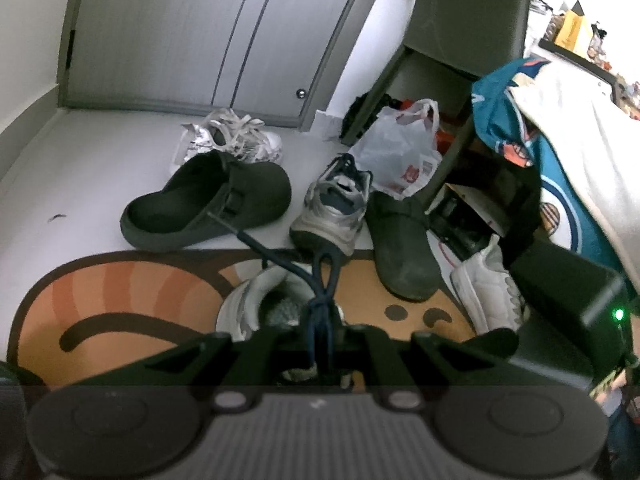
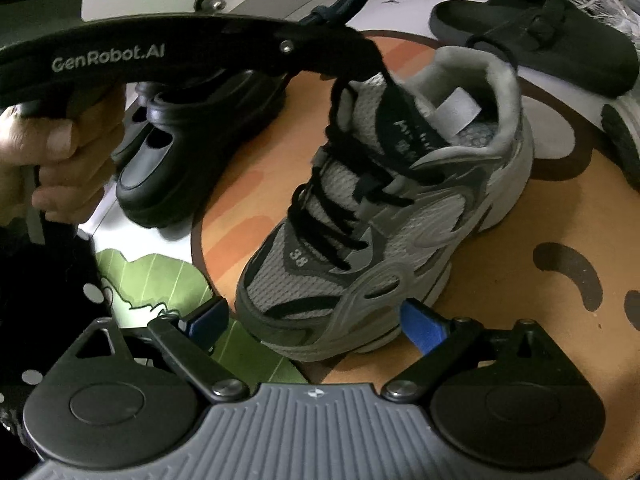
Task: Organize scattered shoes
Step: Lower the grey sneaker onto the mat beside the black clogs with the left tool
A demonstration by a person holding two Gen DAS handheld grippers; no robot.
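While left claw [image 1: 320,344] pinches laces [image 1: 320,280] — grey sneaker [image 2: 384,216] between right claw [image 2: 316,324] fingers.

The grey mesh-and-synthetic running shoe [image 2: 384,216] shows open-weave cloth panels, smooth moulded overlays, fuzzy dark cord laces [image 2: 340,200] and a plush collar. The black moulded clog [image 2: 176,152] near the mat's edge looks like smooth, slightly glossy rubbery plastic. The dark slip-on clog with a strap [image 1: 208,200] appears matt and felt-like. The orange-and-brown printed floor mat [image 2: 500,280] is matt with a fine grain. The white carrier bag [image 1: 400,152] is thin, crinkled, glossy plastic.
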